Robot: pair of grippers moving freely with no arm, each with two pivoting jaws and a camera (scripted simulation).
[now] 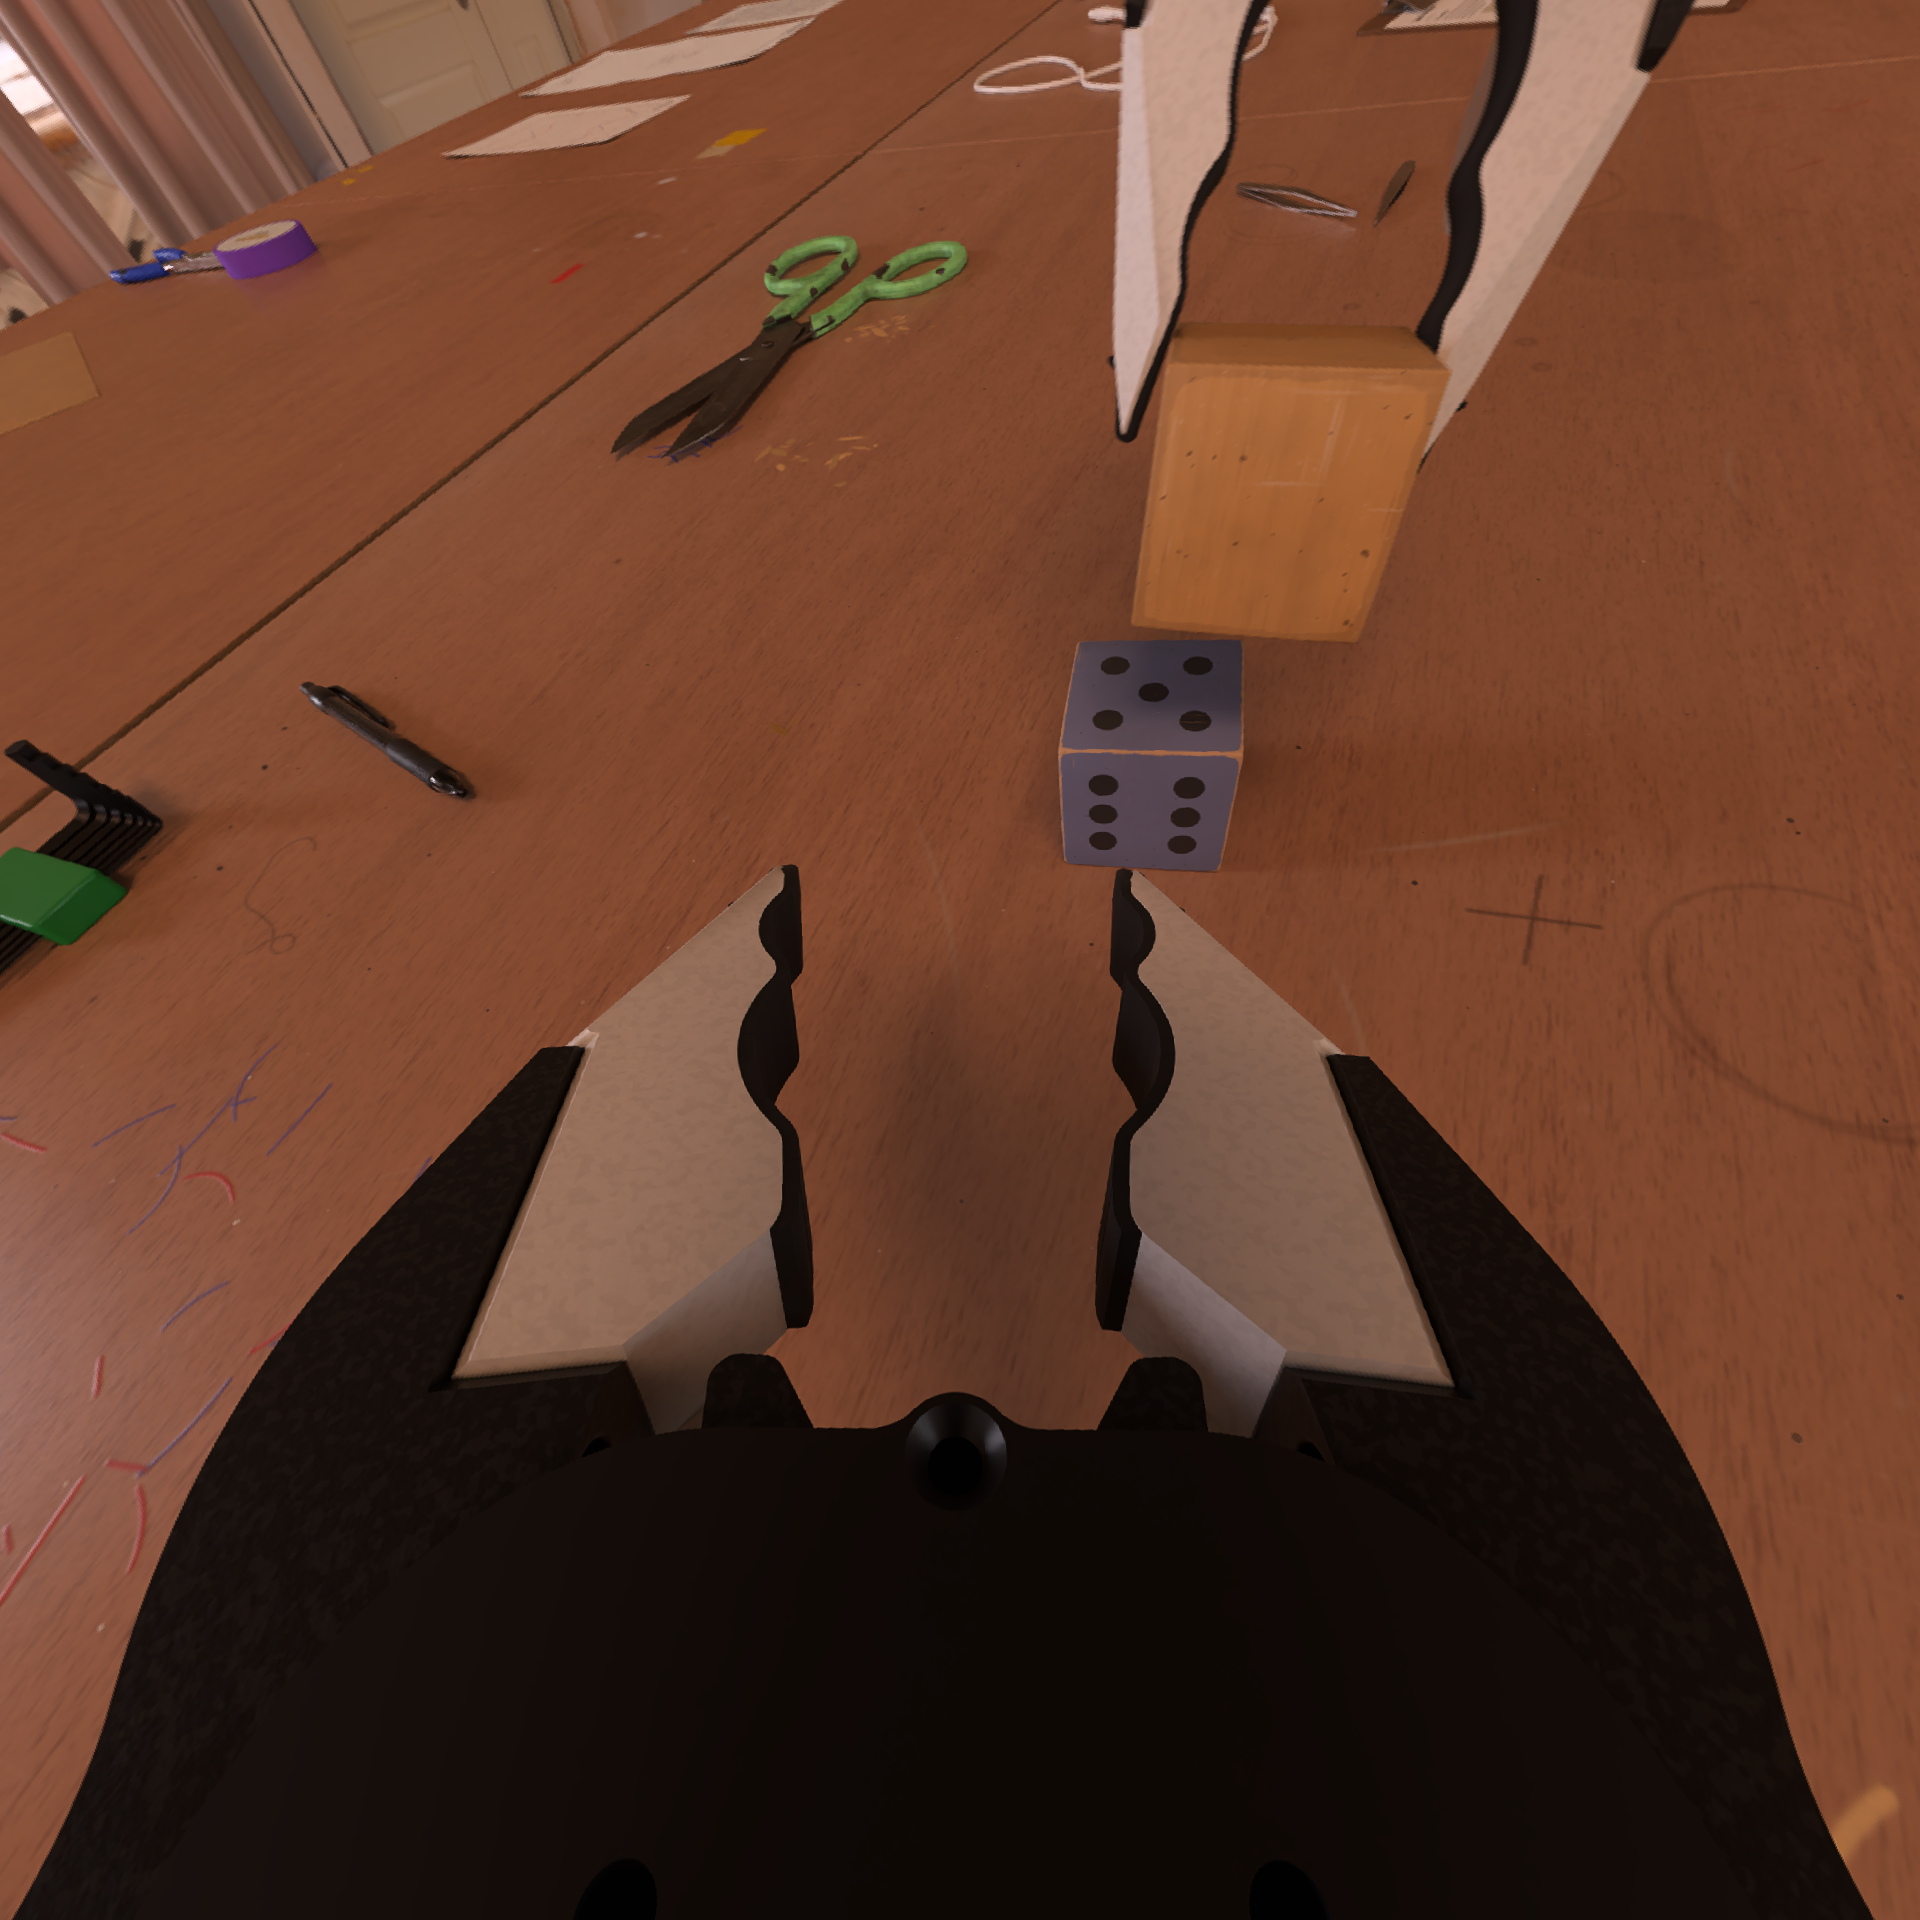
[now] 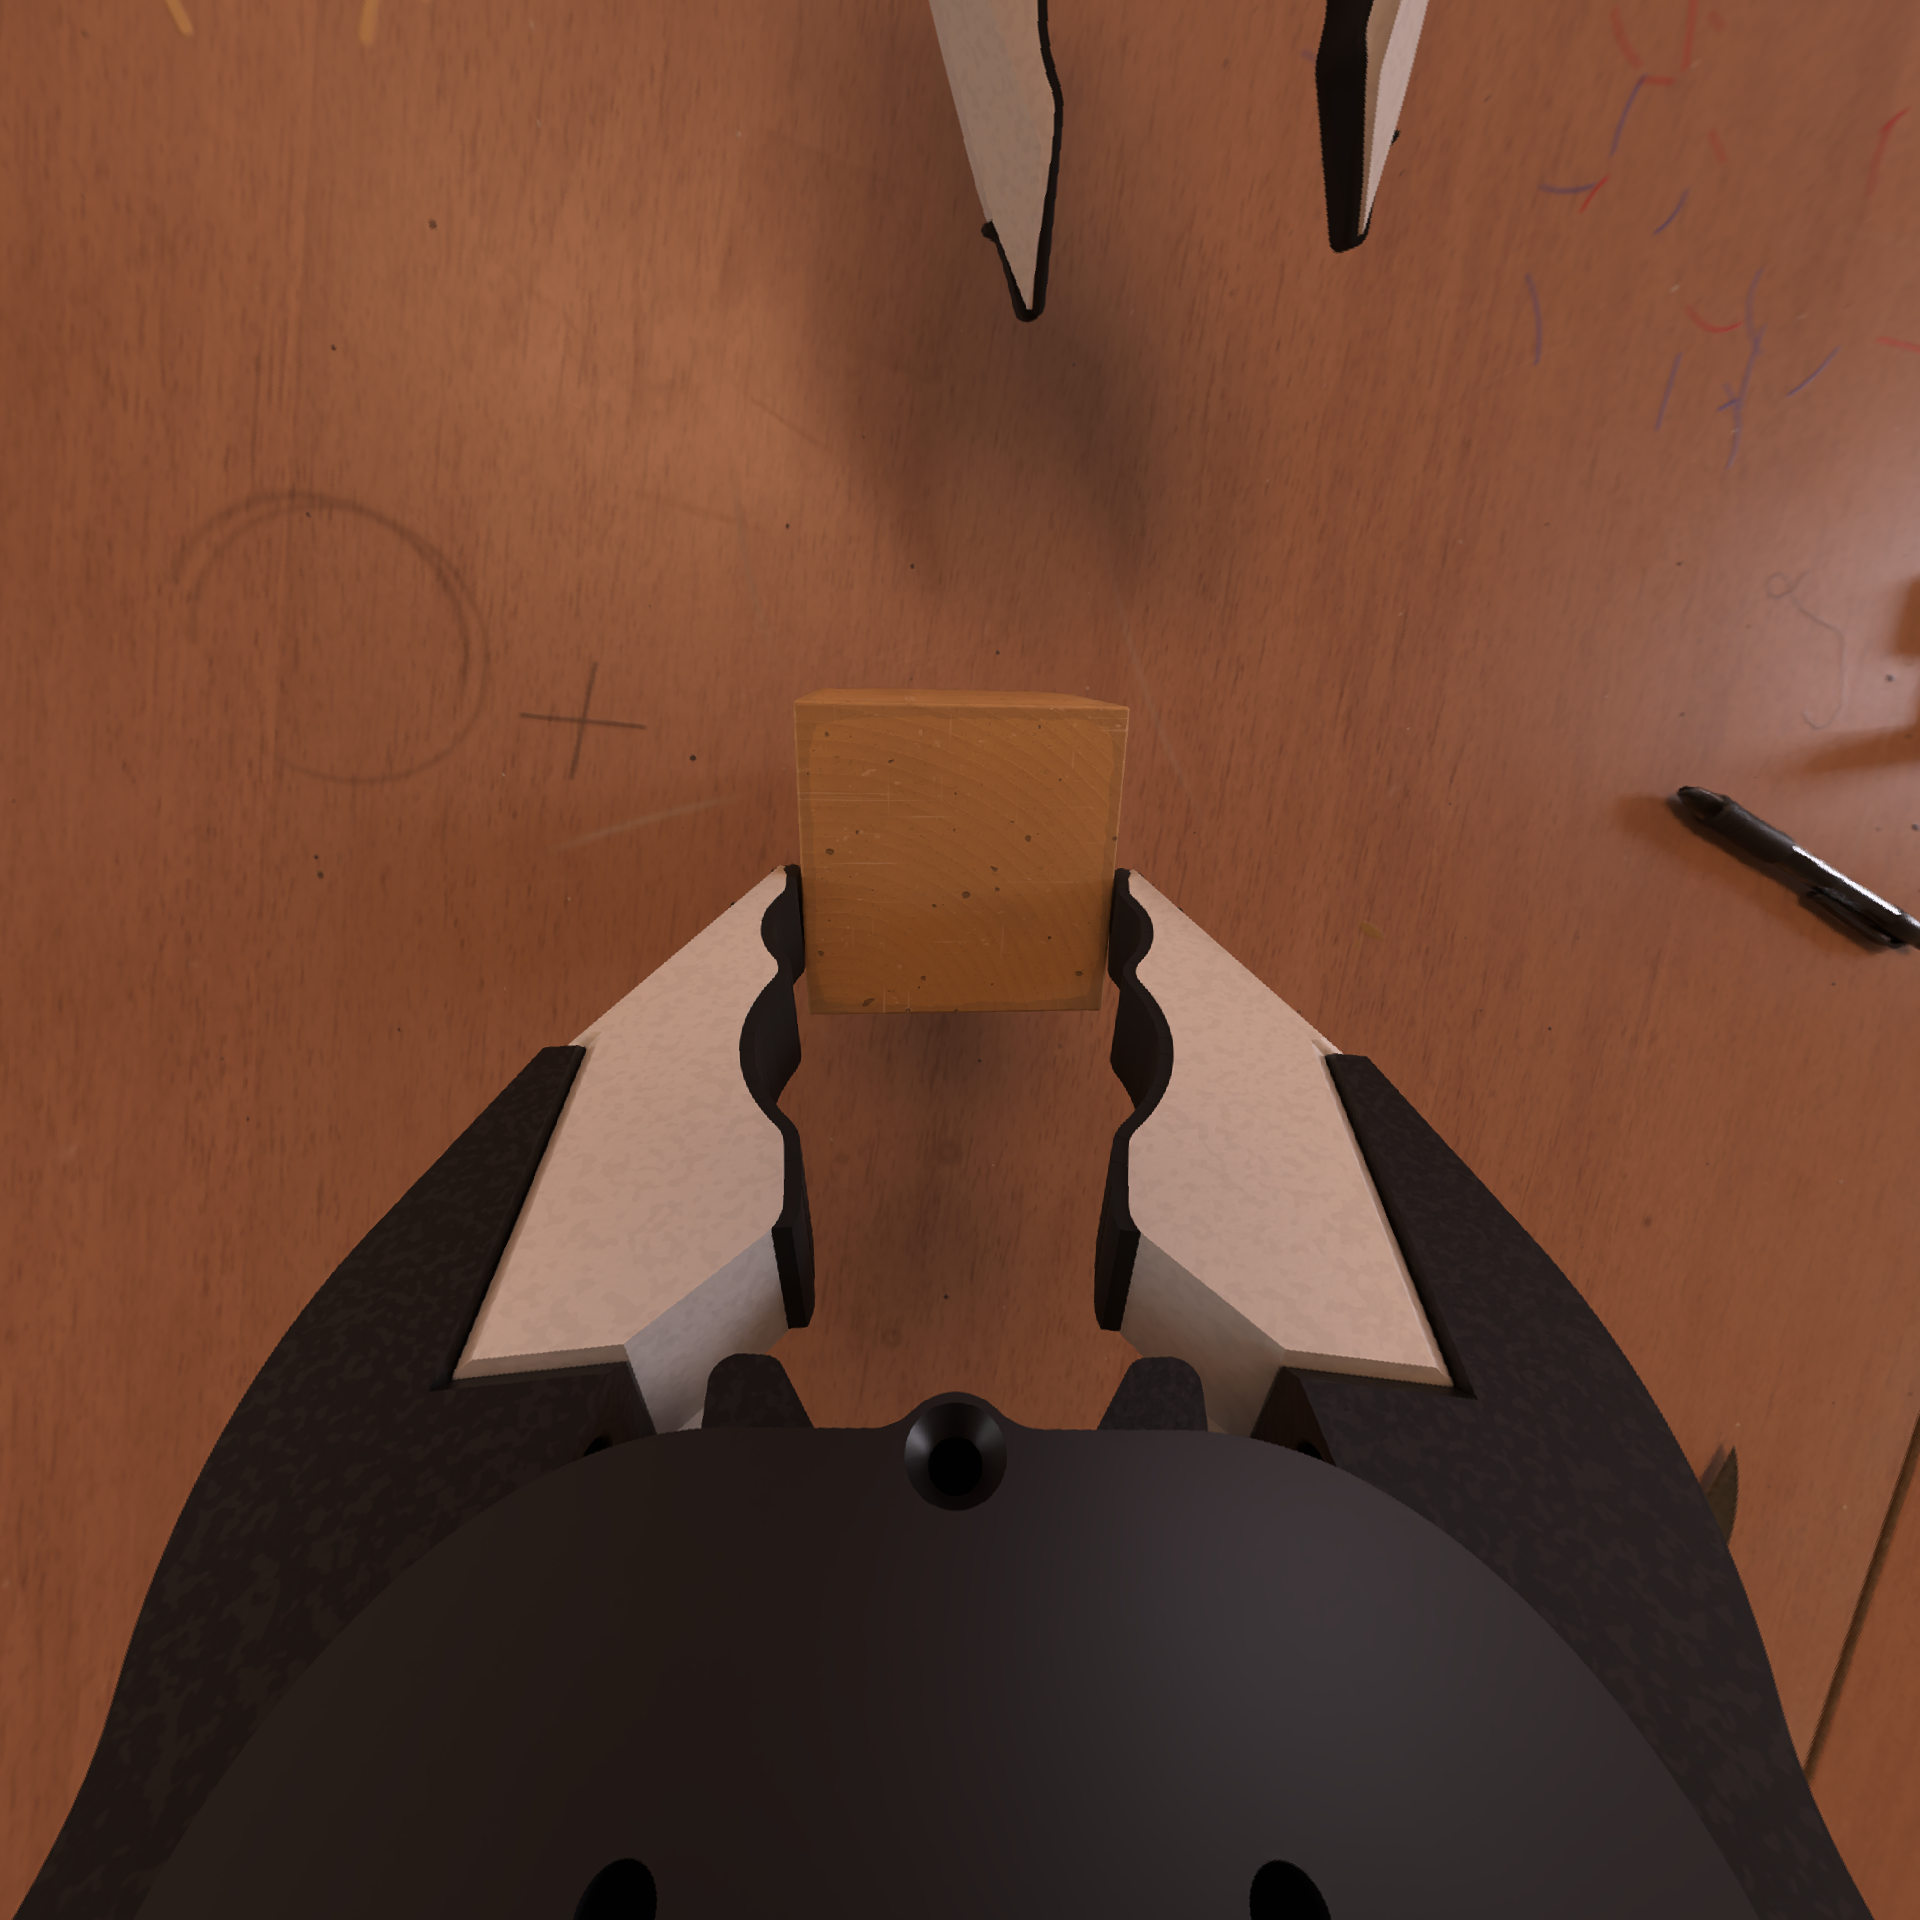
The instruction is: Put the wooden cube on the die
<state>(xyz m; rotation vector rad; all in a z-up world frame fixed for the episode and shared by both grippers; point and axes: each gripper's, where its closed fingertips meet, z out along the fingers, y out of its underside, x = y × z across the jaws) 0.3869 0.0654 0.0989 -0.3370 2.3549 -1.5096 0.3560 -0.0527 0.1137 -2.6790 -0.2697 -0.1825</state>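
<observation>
Right wrist view: wooden cube (image 2: 956, 852) hides the die.

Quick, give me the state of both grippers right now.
Left gripper: open, holding nothing, just short of the die.
Right gripper: shut on the wooden cube, held by its fingers in the air.

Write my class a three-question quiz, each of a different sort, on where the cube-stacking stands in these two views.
1. True or false: the wooden cube rests on the die.
2. Which gripper holds the cube? A) left B) right
3. Fill in: the green-handled scissors lie on the ___.

Key: 1 false, it is held above the die. 2 B, the right gripper; the left gripper has its jaws apart. 3 table.
</observation>
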